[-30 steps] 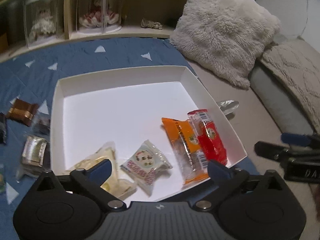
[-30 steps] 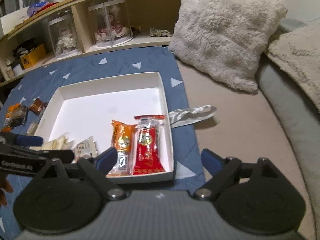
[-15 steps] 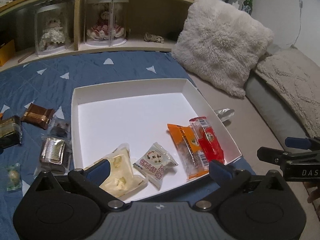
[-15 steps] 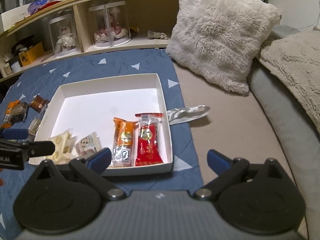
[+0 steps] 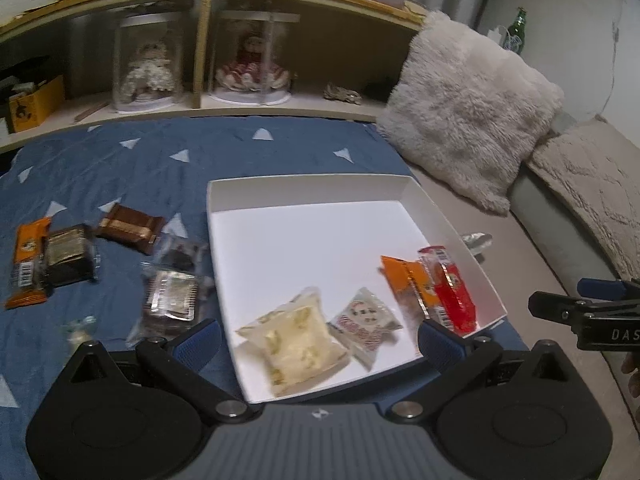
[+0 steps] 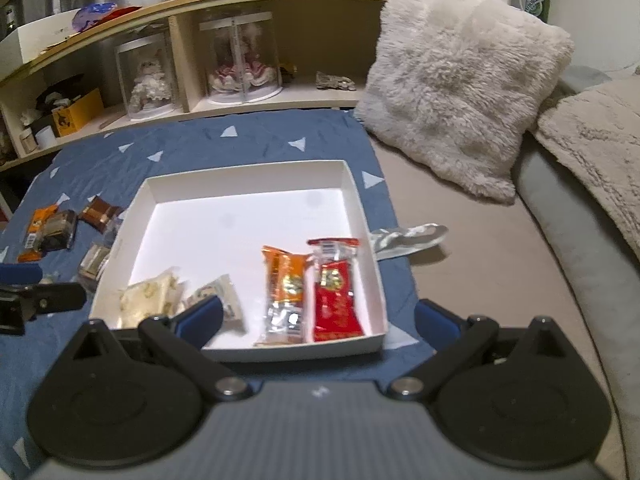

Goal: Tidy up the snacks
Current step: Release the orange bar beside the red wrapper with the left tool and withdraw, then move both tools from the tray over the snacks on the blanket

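White box sits on blue cloth, four snacks lined up along its near edge. From the left wrist view, left to right: pale yellow packet, lying roughly square, corner pointing at near wall; small white packet just beside it, tilted diamond-wise; orange bar and red bar side by side, touching, long axes running from near wall toward far wall, slightly slanted left at far end. Red bar is next to box's right wall.

Loose snacks on cloth left of box: brown bar, long axis across, dark packet overlapping an orange packet whose long axis runs near-far, silver-brown packet just beside box wall, small candy, blurred.

Silver wrapper lies right of box, on tan cushion surface.

Left gripper fingers spread wide, nothing between them, hovering over box's near edge. Right gripper also spread apart, empty, over near right part of box. Fluffy pillow behind.
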Motion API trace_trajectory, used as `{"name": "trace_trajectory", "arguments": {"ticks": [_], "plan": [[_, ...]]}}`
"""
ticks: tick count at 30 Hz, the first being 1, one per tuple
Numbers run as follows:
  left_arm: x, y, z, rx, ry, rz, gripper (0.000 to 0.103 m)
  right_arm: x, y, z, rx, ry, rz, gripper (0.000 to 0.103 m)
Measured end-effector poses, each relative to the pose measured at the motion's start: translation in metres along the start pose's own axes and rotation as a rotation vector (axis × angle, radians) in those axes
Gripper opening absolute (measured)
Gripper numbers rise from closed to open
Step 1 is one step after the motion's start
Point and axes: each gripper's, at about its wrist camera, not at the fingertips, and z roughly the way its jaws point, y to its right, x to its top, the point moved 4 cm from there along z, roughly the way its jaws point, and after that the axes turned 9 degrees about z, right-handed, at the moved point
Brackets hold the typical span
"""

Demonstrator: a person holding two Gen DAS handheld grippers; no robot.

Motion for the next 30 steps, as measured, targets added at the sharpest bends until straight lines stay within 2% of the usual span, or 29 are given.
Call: {"name": "trace_trajectory", "arguments": {"ticks": [19, 30], "plan": [[-0.022, -0.103, -0.044, 0.120, -0.006, -0.066, 0.103, -0.004, -0.098, 0.015, 0.125, -0.015, -0.054, 0.102], [-0.040, -0.171, -0.059, 0.168, -0.002, -0.145, 0.103, -0.008, -0.157, 0.028, 0.191, -0.025, -0.090, 0.102]]}}
